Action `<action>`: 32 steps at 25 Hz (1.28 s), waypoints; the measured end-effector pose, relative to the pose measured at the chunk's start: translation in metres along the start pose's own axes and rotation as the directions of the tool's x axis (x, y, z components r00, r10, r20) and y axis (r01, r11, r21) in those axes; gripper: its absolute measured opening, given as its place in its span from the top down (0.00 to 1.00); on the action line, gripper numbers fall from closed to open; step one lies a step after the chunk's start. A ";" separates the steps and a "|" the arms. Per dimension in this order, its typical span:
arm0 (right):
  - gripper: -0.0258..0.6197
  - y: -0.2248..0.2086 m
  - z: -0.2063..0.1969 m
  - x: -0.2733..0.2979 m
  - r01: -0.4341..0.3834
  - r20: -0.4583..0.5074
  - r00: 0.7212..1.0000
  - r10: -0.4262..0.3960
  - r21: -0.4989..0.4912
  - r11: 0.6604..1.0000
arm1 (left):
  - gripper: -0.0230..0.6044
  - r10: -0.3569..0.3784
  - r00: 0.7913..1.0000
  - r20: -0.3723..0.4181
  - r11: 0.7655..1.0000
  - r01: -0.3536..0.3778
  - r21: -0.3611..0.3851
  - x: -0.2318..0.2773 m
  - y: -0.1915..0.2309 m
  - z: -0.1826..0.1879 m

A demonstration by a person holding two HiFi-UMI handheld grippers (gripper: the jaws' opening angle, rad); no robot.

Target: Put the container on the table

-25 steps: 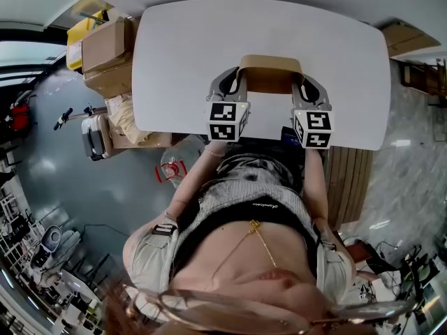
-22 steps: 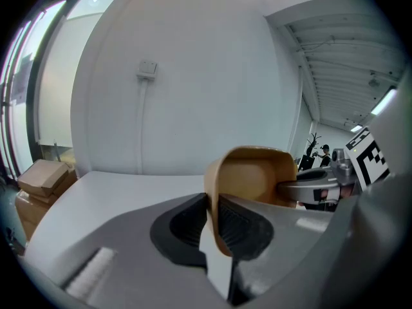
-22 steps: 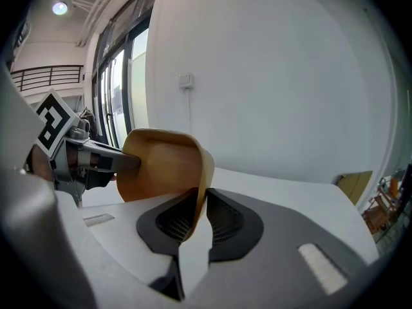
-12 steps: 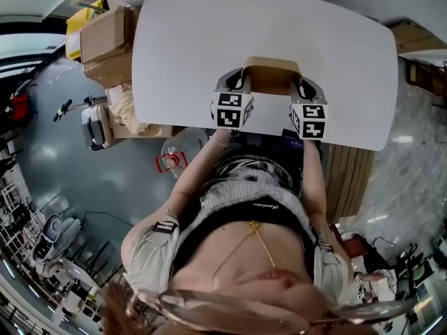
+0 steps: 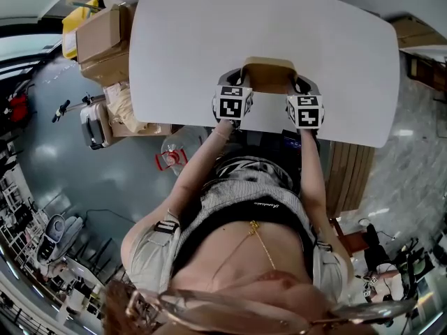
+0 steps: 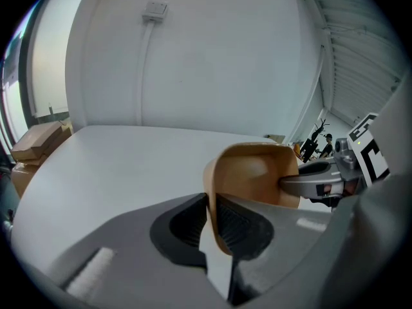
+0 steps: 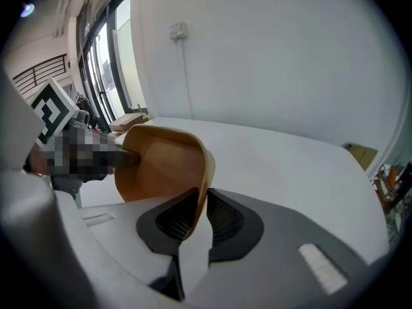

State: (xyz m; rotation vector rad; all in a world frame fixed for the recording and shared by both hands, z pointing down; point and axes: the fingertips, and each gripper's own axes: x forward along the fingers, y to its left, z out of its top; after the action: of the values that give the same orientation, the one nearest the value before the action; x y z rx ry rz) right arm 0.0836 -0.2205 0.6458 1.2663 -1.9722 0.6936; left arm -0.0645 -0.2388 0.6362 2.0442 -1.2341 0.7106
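A tan open container [image 5: 269, 75] is held over the near part of the white table [image 5: 209, 40], between both grippers. My left gripper [image 5: 238, 84] is shut on the container's left wall [image 6: 212, 198]; the jaws pinch the thin rim. At the opposite side my right gripper [image 5: 299, 86] is shut on the right wall [image 7: 201, 195]. In the left gripper view the container [image 6: 254, 172] looks empty, and the right gripper [image 6: 322, 184] shows beyond it. In the right gripper view the container [image 7: 161, 166] hangs above the table top [image 7: 277, 166].
Cardboard boxes [image 5: 105, 37] are stacked off the table's left side, with a bag [image 5: 126, 114] and a suitcase [image 5: 94, 128] on the floor. A wooden slatted piece [image 5: 349, 180] stands at the right. A wall rises behind the table [image 6: 193, 56].
Both grippers have carried the container a little farther in over the table and drawn closer together. Their hold on it is unchanged.
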 end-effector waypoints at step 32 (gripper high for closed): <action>0.82 -0.007 -0.035 0.062 -0.011 -0.235 0.972 0.006 -0.019 1.000 | 0.90 0.045 0.982 -0.186 0.998 -0.037 0.042 0.059 0.020 -0.040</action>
State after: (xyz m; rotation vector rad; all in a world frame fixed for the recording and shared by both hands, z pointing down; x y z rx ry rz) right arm 0.0810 -0.2324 0.7164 1.1097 -1.7871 0.7881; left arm -0.0627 -0.2489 0.7099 1.9373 -1.1652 0.9299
